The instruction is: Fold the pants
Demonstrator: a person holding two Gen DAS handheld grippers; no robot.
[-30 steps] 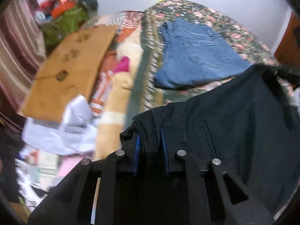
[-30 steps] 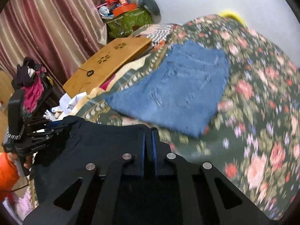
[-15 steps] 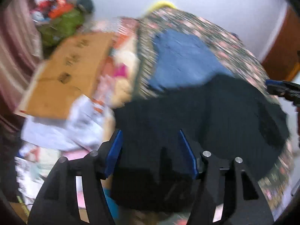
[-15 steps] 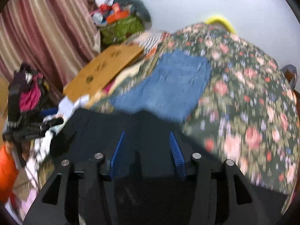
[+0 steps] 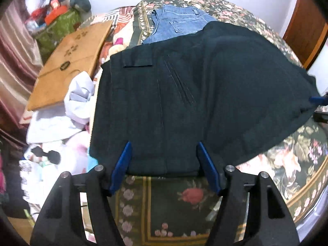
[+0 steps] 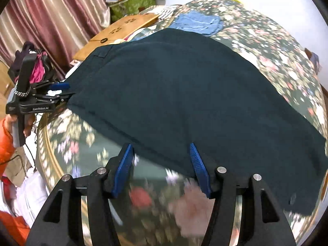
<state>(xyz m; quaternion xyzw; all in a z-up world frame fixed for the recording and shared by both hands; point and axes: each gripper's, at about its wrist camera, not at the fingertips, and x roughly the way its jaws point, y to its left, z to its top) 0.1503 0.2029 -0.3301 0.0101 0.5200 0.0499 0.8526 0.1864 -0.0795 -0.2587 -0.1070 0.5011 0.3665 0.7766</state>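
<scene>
Dark navy pants [image 5: 184, 94] lie spread flat on the floral bedspread [image 5: 184, 201]; they also fill the right wrist view [image 6: 184, 94]. My left gripper [image 5: 164, 164] is open and empty, its blue pads straddling the near edge of the pants without holding it. My right gripper [image 6: 161, 162] is open and empty at the near hem edge. The left gripper also shows at the left of the right wrist view [image 6: 61, 92], touching the pants' corner. The right gripper's blue tip shows in the left wrist view [image 5: 316, 100].
Folded blue jeans [image 5: 180, 22] lie farther back on the bed, also seen in the right wrist view [image 6: 196, 22]. A cardboard sheet [image 5: 69, 61], white clothes [image 5: 67, 110] and a green bag [image 5: 59, 26] clutter the left side. Curtains [image 6: 51, 20] hang left.
Both grippers, shut on the dark pants a second ago, have opened and let go. The pants now lie flat on the bed and both grippers have drawn back to its near edge.
</scene>
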